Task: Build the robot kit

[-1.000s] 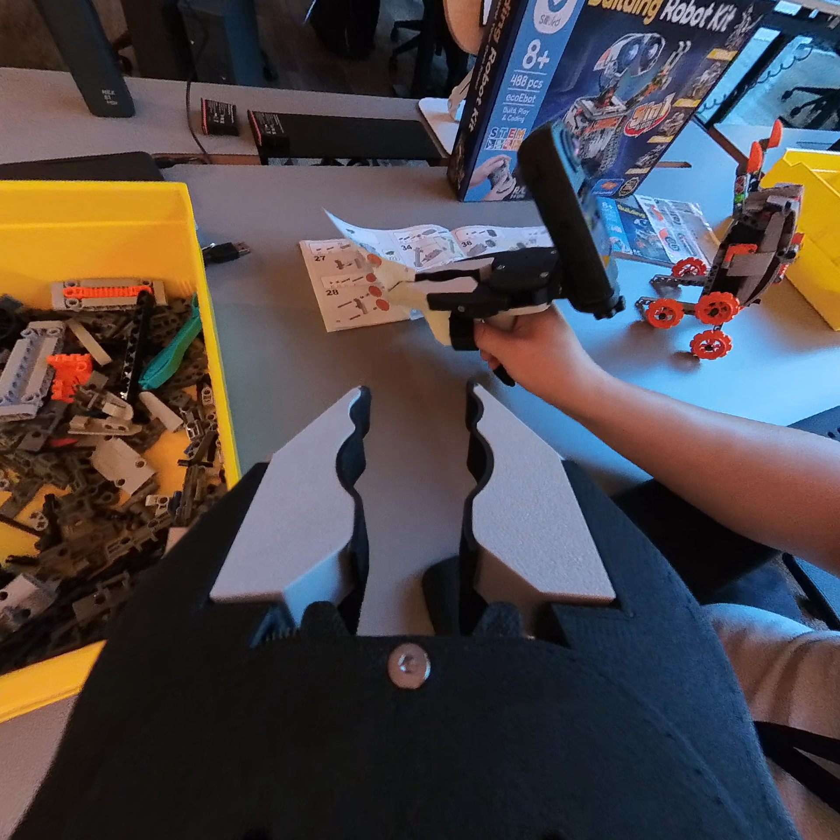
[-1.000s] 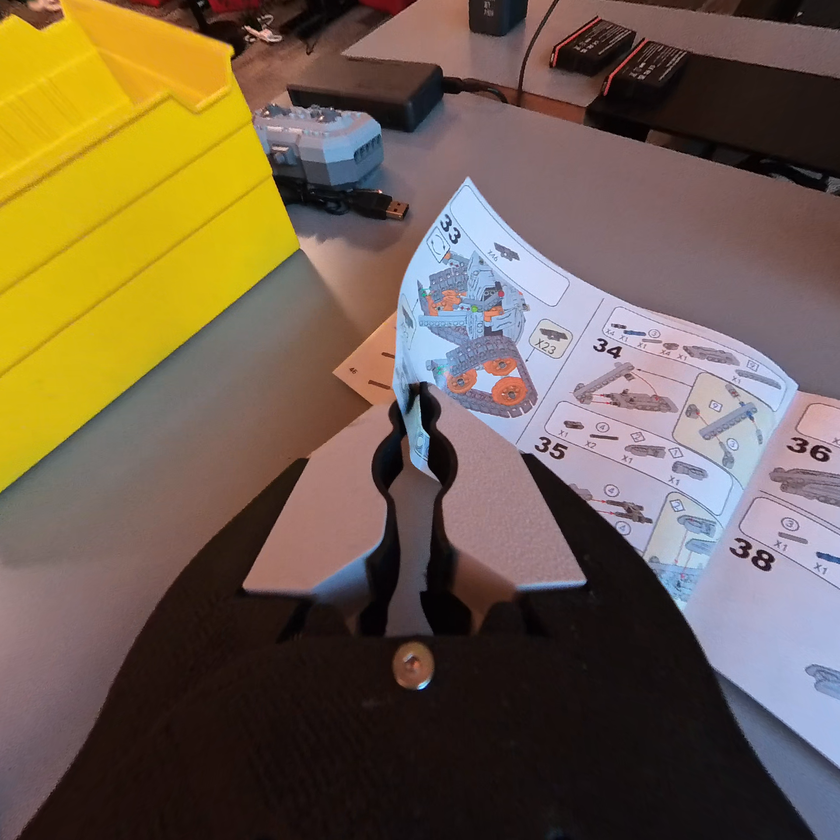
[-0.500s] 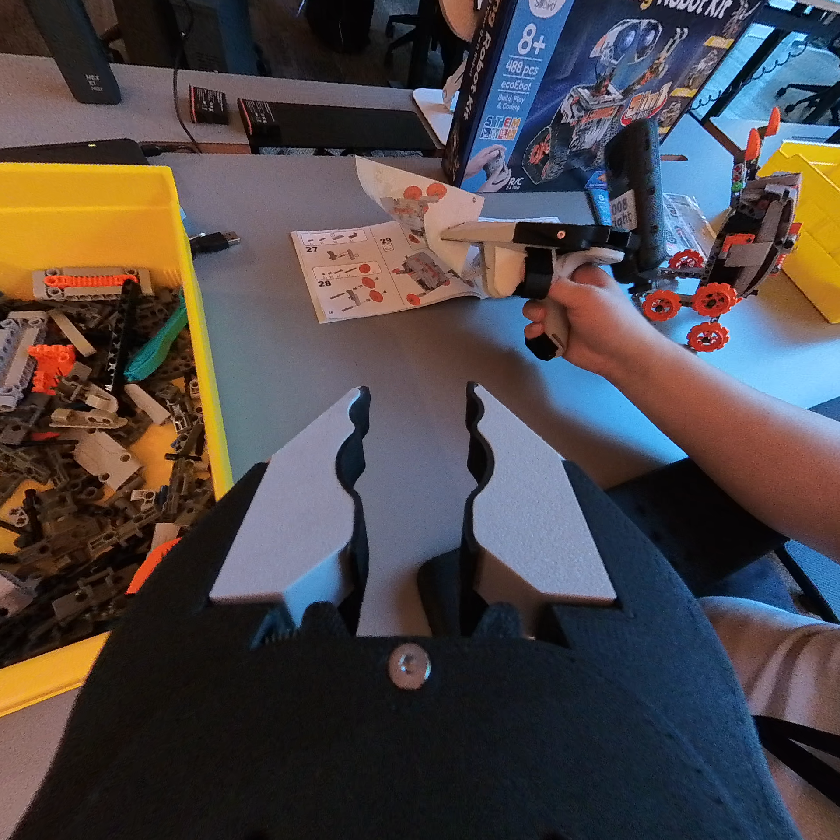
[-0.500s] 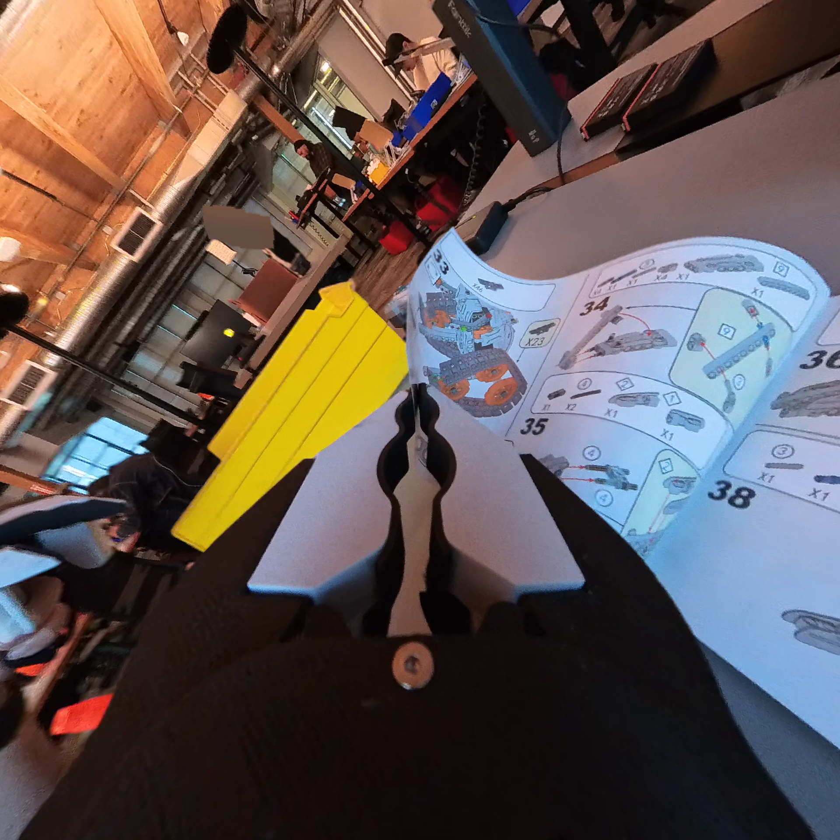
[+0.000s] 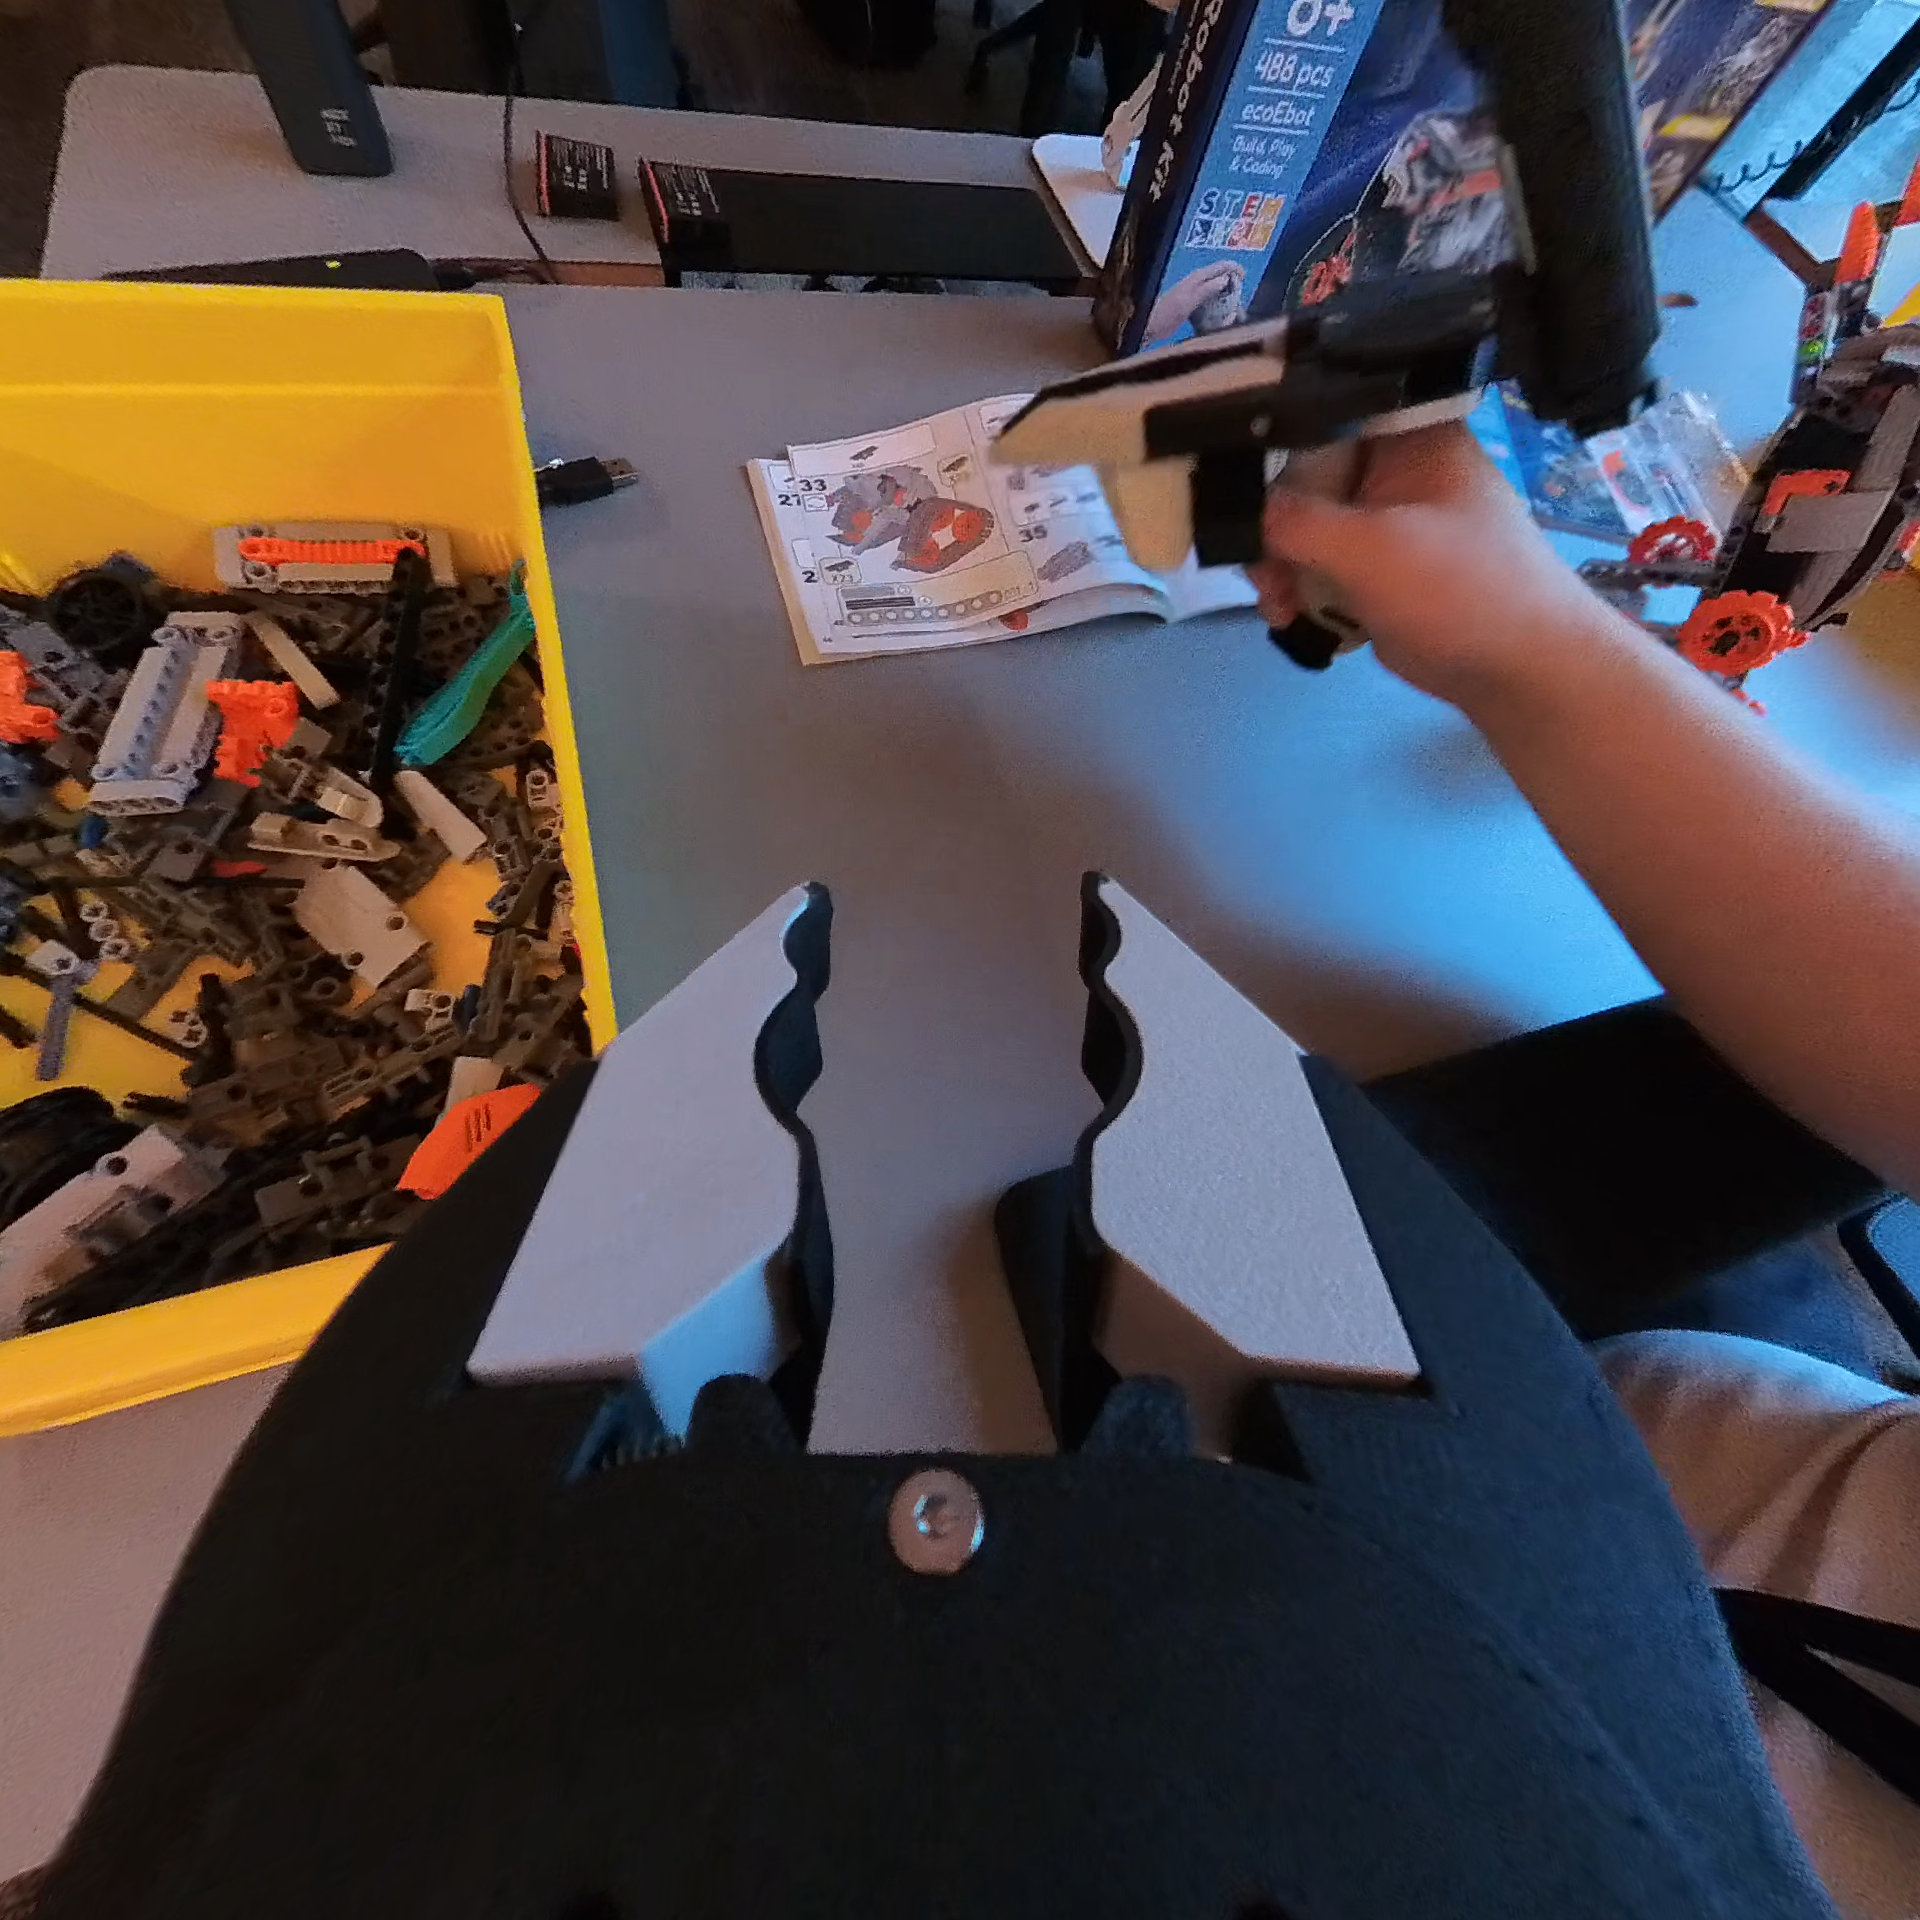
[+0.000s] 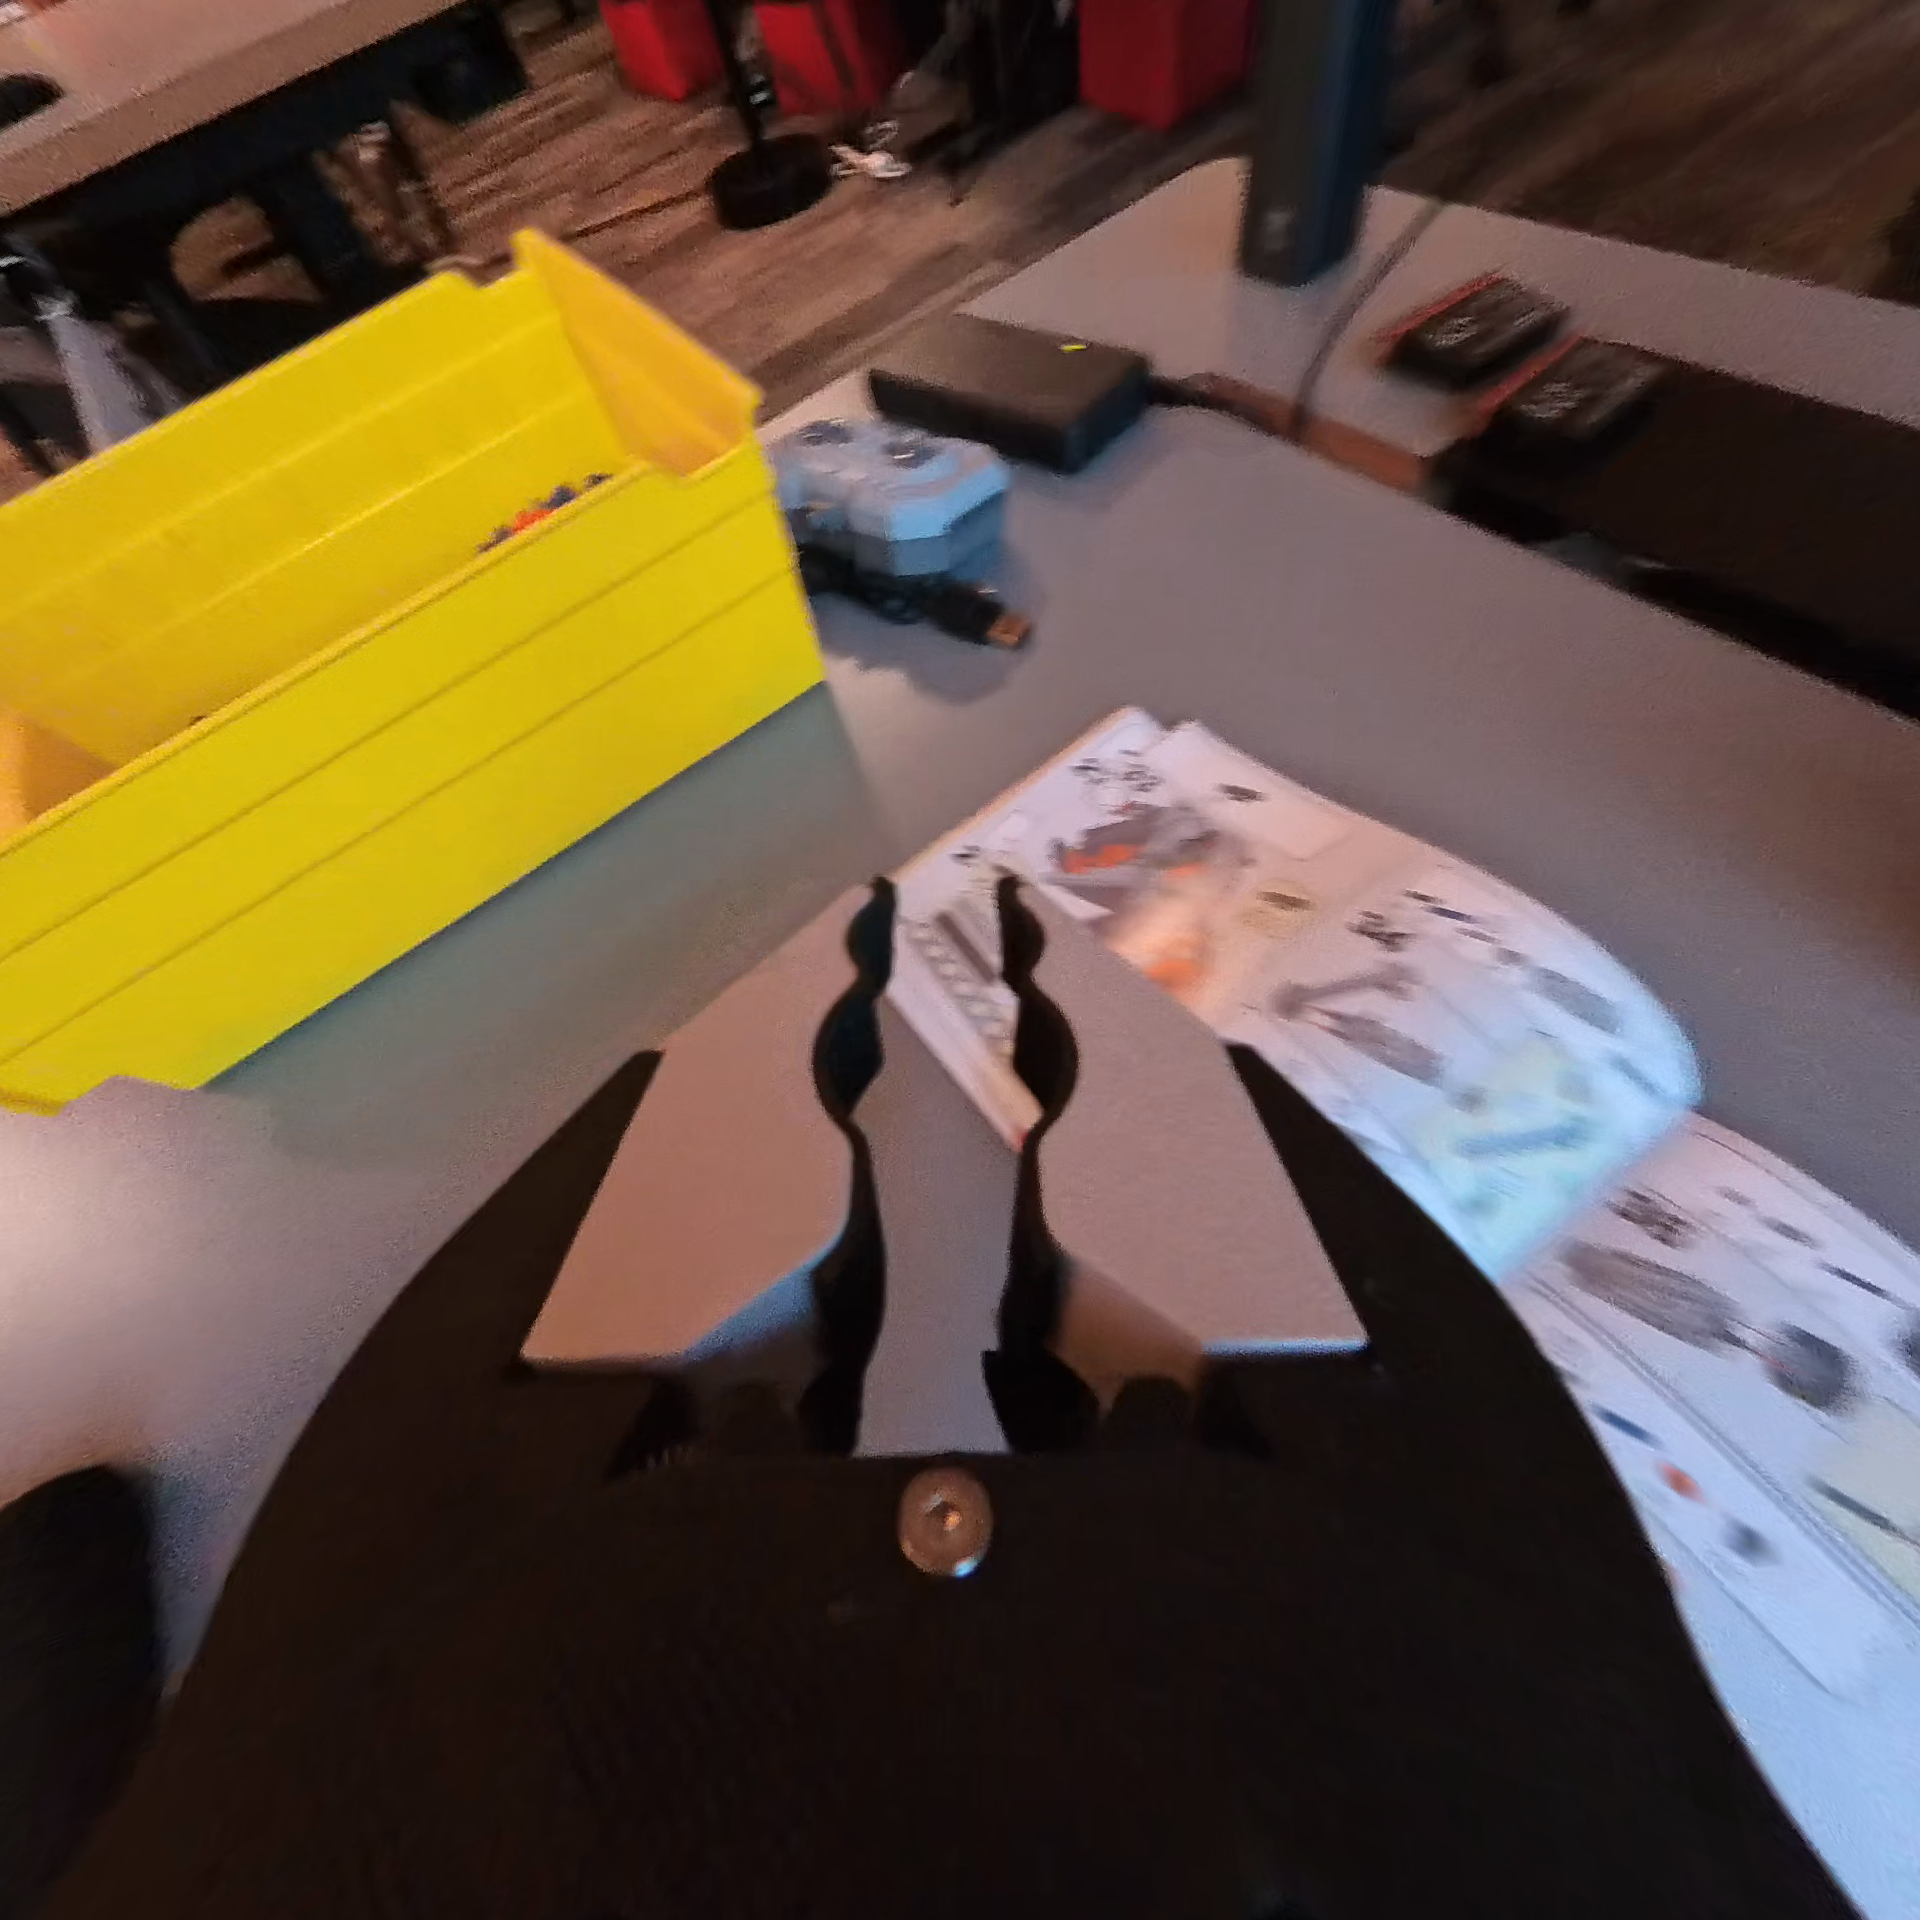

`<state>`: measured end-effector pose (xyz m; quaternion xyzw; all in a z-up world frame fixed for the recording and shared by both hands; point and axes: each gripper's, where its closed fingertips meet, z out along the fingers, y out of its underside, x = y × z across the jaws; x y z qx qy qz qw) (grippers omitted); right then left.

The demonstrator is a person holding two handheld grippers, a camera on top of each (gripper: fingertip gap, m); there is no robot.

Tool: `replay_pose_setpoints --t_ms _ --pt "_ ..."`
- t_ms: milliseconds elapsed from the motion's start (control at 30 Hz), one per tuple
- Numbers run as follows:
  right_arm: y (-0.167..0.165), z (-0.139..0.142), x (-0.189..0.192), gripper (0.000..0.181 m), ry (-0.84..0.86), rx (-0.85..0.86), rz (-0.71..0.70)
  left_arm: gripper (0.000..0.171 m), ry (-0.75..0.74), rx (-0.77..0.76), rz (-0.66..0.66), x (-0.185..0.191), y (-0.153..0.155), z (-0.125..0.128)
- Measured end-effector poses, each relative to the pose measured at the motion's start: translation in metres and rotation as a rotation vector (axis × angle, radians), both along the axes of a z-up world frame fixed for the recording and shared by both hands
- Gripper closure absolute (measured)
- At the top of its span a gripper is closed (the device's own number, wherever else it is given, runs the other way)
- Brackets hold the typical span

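An open instruction booklet (image 5: 935, 551) lies flat on the grey table (image 5: 935, 790); it also shows in the right wrist view (image 6: 1299, 935). My right gripper (image 6: 940, 904) is open and empty, held a little above the booklet's left edge; it shows in the left wrist view (image 5: 1013, 442), held by a hand (image 5: 1403, 561). My left gripper (image 5: 951, 899) is open and empty above the bare table, beside a yellow bin (image 5: 260, 353) of loose building pieces (image 5: 260, 831).
A blue kit box (image 5: 1299, 156) stands behind the booklet. A partly built model with orange wheels (image 5: 1787, 540) sits at the right. A grey block with a USB cable (image 6: 894, 499) and a black box (image 6: 1008, 384) lie past the yellow bin (image 6: 364, 675). Some 25 cm of space lies between my two pairs of fingers.
My right gripper let go of the booklet page it was pinching and opened. The page has fallen over to the left and lies flat. My left gripper has stayed open.
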<state>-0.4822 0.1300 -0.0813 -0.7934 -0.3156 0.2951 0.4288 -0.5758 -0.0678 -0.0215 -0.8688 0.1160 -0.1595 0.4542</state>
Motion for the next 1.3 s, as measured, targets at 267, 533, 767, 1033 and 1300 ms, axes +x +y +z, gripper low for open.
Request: replay_pose_setpoints --t_ms 267,533,767,1033,1300 --pt "0.048 -0.037 0.078 0.181 0.123 -0.409 -0.228 0.124 0.029 -0.004 -0.007 0.007 -0.008 0.001" --pt "0.064 -0.072 0.077 0.181 0.272 -0.726 -0.311 0.124 0.065 -0.003 0.002 0.014 -0.011 0.005" --pt "0.063 -0.077 0.074 0.181 0.215 -0.656 -0.297 0.124 0.086 -0.009 -0.003 0.02 -0.011 0.006" --pt "0.013 -0.079 0.083 0.181 0.079 -0.585 -0.244 0.124 0.079 -0.02 -0.002 0.024 -0.01 0.004" --pt "-0.06 0.005 0.079 0.18 -0.014 0.084 -0.03 0.118 0.086 0.062 -0.034 0.044 -0.002 -0.001"
